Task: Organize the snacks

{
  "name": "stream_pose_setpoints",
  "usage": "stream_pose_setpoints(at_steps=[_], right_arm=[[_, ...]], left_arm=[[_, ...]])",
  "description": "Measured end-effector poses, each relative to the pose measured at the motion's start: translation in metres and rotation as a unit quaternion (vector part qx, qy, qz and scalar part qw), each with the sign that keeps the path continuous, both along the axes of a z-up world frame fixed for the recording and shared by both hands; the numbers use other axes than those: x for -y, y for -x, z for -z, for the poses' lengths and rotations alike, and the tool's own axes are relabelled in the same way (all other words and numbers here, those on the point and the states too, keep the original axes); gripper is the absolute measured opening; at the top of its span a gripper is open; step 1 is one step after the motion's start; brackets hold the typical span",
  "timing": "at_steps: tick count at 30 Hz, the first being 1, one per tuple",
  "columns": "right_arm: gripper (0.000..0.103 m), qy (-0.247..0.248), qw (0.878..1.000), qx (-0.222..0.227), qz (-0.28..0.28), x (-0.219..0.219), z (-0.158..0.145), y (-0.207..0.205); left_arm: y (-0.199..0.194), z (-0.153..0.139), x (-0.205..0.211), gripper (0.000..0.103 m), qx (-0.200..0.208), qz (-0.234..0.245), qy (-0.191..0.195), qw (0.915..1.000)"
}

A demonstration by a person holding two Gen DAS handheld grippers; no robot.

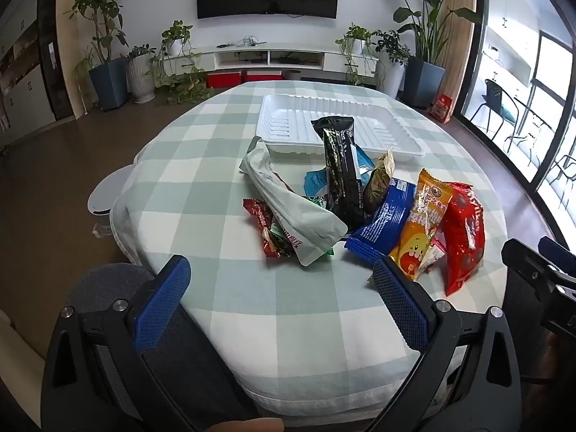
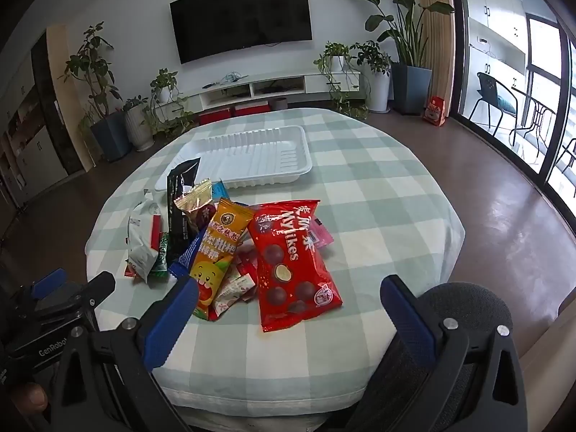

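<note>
My left hand-held gripper (image 1: 280, 277) hangs above the near edge of the tabletop (image 1: 201, 165), its blue-padded jaws spread wide with nothing between them. My right hand-held gripper (image 2: 288, 297) is spread just as wide and also holds nothing; it hangs over the near end of the snack pile.

The snacks lie heaped together on the green-and-white checked cloth, just in front of the white plastic tray (image 1: 288, 115), which has no snacks inside it. A black packet (image 1: 340, 169) leans up with its top end over the tray's near rim. Left of it lies a pale grey-white pouch (image 1: 288, 208), with a small red wrapper (image 1: 259, 223) under its lower end. Right of the black packet come a dark blue packet (image 1: 385, 219), an orange packet with a cartoon face (image 2: 216, 252), and a red Mylikes bag (image 2: 293, 262), which is nearest my right hand-held gripper. A gold-topped wrapper (image 2: 194, 201) stands up behind the orange one.
</note>
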State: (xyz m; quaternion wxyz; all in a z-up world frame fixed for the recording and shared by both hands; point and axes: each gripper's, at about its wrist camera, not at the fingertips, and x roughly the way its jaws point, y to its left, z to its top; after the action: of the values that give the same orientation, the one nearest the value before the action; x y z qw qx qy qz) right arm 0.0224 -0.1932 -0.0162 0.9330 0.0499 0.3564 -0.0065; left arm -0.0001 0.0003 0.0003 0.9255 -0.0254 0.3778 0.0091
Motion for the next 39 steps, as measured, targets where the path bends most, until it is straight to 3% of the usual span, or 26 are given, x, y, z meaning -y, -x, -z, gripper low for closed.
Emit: stream_pose_setpoints(at_steps=[16,39], right_arm=[[0.103,0.003,1.000,-0.006,-0.003,-0.003,0.014,0.000],[0.103,0.005,1.000,-0.017,-0.002,-0.004,0.009,-0.002]], left_arm=[[0.000,-0.001,-0.001,0.103,-0.003,0.001,0.000,1.0000],[0.001,0.004,-0.001,0.103,-0.004,0.001,0.000,1.0000]])
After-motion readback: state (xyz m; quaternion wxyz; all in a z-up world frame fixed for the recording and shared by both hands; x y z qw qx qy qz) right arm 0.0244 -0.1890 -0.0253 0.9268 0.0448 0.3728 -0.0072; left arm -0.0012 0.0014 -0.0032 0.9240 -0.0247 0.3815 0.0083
